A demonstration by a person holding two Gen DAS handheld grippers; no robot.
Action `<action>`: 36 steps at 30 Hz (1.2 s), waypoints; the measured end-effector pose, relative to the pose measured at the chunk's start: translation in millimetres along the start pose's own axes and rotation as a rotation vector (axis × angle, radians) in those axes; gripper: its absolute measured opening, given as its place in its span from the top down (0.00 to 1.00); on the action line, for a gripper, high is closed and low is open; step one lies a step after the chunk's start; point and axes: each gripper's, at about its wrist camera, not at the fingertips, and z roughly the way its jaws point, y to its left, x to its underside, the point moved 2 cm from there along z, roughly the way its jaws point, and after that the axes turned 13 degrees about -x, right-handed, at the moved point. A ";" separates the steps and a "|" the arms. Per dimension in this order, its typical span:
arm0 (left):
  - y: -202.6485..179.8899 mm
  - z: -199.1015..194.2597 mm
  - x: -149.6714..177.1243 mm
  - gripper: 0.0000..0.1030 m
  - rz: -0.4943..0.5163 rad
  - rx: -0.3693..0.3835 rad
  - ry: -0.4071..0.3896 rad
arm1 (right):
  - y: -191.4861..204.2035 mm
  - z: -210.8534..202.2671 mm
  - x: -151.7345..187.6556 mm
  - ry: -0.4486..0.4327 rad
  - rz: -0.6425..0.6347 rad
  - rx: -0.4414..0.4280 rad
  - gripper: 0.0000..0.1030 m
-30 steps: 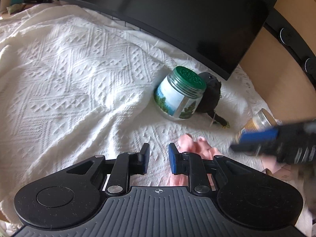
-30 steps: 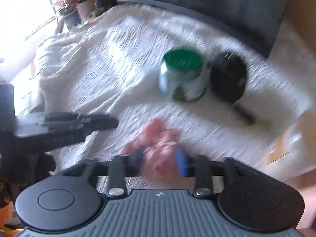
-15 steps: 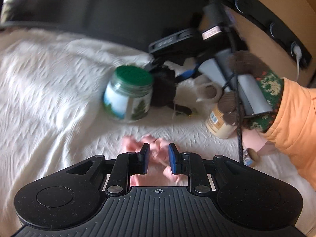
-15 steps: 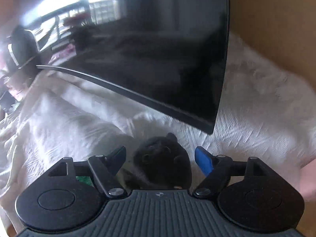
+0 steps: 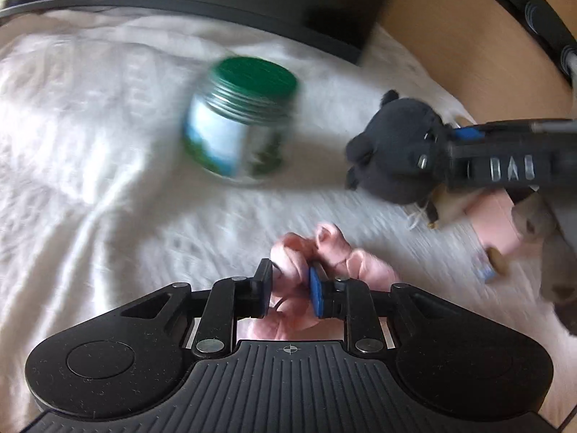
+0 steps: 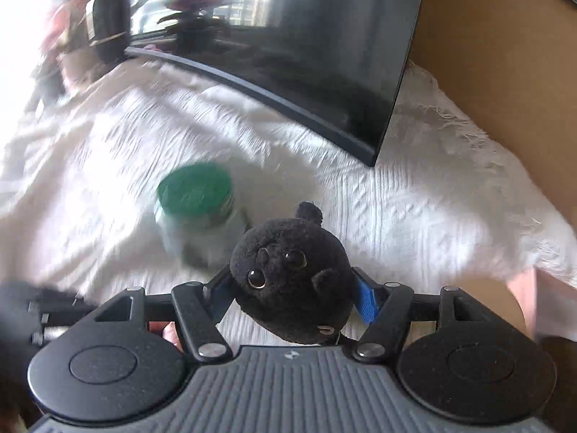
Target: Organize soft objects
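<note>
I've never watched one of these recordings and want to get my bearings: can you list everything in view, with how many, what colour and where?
Plush toy: one, black, between the right gripper's fingers.
Soft pink toy: one, pink, on the cloth, pinched in the left gripper.
Jar: one, glass with green lid and blue-green label, upright on the cloth, middle.
Cloth: one, white, textured, covering the surface.
Monitor: one, black, curved, standing behind the jar.
Pink box: one, right edge of the left view; blurred.
Left gripper: black, blue pads, shut on the pink toy.
Right gripper: black, jaws closing around the plush.
</note>
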 end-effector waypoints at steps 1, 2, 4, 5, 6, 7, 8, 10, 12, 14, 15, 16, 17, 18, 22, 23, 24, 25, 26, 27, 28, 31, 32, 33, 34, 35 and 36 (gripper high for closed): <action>-3.3 -0.4 1.6 0.76 0.021 0.010 -0.001 | 1.5 -7.3 9.4 -0.001 0.004 -0.004 0.35; -5.8 -0.7 3.0 0.76 0.037 0.019 -0.002 | 3.0 -12.6 20.8 0.002 0.017 -0.017 0.35; -9.3 -2.1 6.1 0.76 0.056 0.027 -0.004 | 4.2 -23.4 42.9 0.022 0.047 -0.044 0.34; -10.9 -2.4 7.0 0.76 0.063 0.023 -0.007 | 5.4 -25.2 54.0 0.040 0.056 -0.048 0.33; -12.3 -2.1 7.6 0.76 0.069 0.021 -0.007 | 8.4 -26.9 62.7 0.044 0.049 -0.044 0.30; -14.0 -1.9 7.7 0.76 0.074 0.018 -0.008 | 12.0 -31.3 71.9 0.048 0.040 -0.037 0.28; -15.9 -2.0 8.1 0.76 0.080 0.011 -0.011 | 15.1 -34.9 80.1 0.062 0.040 -0.037 0.28; -20.9 -3.4 10.2 0.76 0.098 -0.003 -0.019 | 20.9 -41.7 95.4 0.091 0.034 -0.038 0.27; -24.3 -4.4 13.9 0.76 0.114 -0.012 -0.032 | 25.9 -55.1 111.9 0.105 0.009 -0.027 0.26; -29.4 -6.0 19.0 0.76 0.126 -0.028 -0.056 | 24.0 -74.3 125.9 0.101 0.002 -0.013 0.22; -31.9 -6.5 21.3 0.76 0.135 -0.043 -0.070 | 19.7 -84.3 131.3 0.091 0.014 -0.007 0.19; -34.5 -6.7 22.5 0.76 0.141 -0.057 -0.078 | 15.2 -93.2 135.4 0.078 0.031 -0.001 0.18; -34.6 -7.7 23.1 0.76 0.142 -0.067 -0.083 | 9.2 -103.9 138.6 0.059 0.056 0.008 0.18; -35.1 -8.0 22.7 0.76 0.133 -0.073 -0.084 | 2.5 -113.5 140.5 0.034 0.084 0.026 0.18; -25.3 -9.1 20.7 0.87 -0.003 -0.063 -0.050 | -30.4 -125.9 140.7 -0.066 0.218 0.173 0.13; -22.0 -10.2 21.2 0.87 -0.039 -0.045 -0.033 | -40.1 -121.1 140.0 -0.076 0.264 0.203 0.13; -19.8 -13.3 22.4 0.88 -0.059 -0.035 -0.028 | -48.9 -114.9 139.9 -0.083 0.306 0.219 0.13; -19.2 -17.4 23.8 0.88 -0.060 -0.037 -0.032 | -56.4 -106.7 138.8 -0.086 0.345 0.227 0.13; -19.4 -22.5 25.0 0.88 -0.048 -0.046 -0.038 | -62.0 -97.1 137.4 -0.079 0.373 0.228 0.14; -19.8 -27.3 26.0 0.89 -0.036 -0.054 -0.041 | -65.1 -87.2 135.8 -0.066 0.383 0.231 0.17; -19.2 -32.7 26.2 0.89 -0.026 -0.060 -0.043 | -66.9 -79.6 134.4 -0.054 0.383 0.235 0.25; -17.0 -48.5 24.7 0.89 -0.008 -0.081 -0.052 | -70.0 -64.3 131.8 -0.028 0.381 0.251 0.44; -17.0 -54.3 23.6 0.89 -0.002 -0.085 -0.059 | -70.6 -62.4 131.2 -0.025 0.386 0.256 0.51; -17.6 -60.4 22.3 0.89 0.007 -0.087 -0.068 | -71.2 -61.4 130.8 -0.016 0.390 0.238 0.58; -20.0 -65.2 20.6 0.89 0.019 -0.087 -0.077 | -70.1 -62.8 130.6 -0.015 0.391 0.230 0.58; -22.0 -69.7 19.6 0.89 0.033 -0.088 -0.085 | -67.1 -66.3 130.0 -0.023 0.380 0.232 0.58; -24.3 -74.4 18.3 0.89 0.044 -0.089 -0.091 | -64.9 -69.2 128.4 -0.027 0.364 0.226 0.58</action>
